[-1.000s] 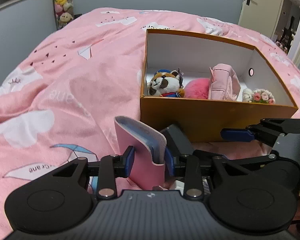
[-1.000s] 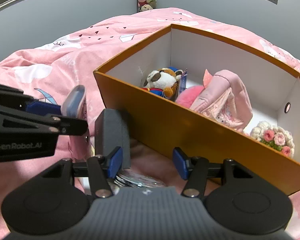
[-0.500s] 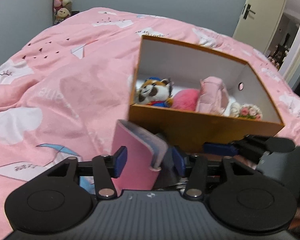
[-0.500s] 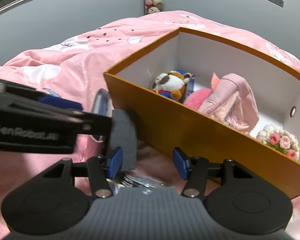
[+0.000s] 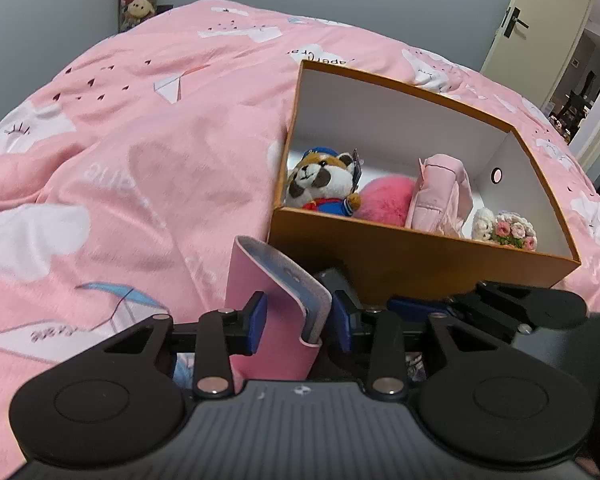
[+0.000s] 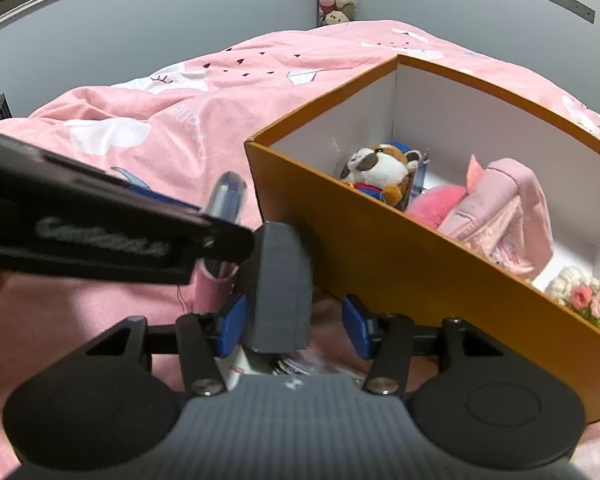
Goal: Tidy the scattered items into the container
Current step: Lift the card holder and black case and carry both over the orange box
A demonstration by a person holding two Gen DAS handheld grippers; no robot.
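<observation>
1. Pink, soft and printed with white clouds, the rumpled cotton bedcover (image 5: 148, 168) fills the ground of both views; on it we see the rectangular orange cardboard box (image 5: 412, 264) with matte white inner walls.
2. Between the blue pads of the left gripper (image 5: 298, 322) stands a smooth pink leatherette card wallet (image 5: 268, 312), upright, its curved flap showing a grey-blue lining. The jaws are closing on it; both pads lie against its faces.
3. We find the right gripper (image 6: 296, 330) just beside it, near the box's front wall. A dark grey, slab-shaped case with rounded top (image 6: 280, 292) stands against its left pad, while the right pad stands clear of it; these jaws are also closing.
4. Inside the box lie a fuzzy brown-and-white plush raccoon in a blue cap (image 5: 324, 184), a fluffy pink pompom (image 5: 388, 204), a quilted pale pink fabric pouch (image 5: 440, 196) and a small crocheted rose bouquet (image 5: 508, 232).
5. Under the grey case we see something shiny, too blurred to identify.
</observation>
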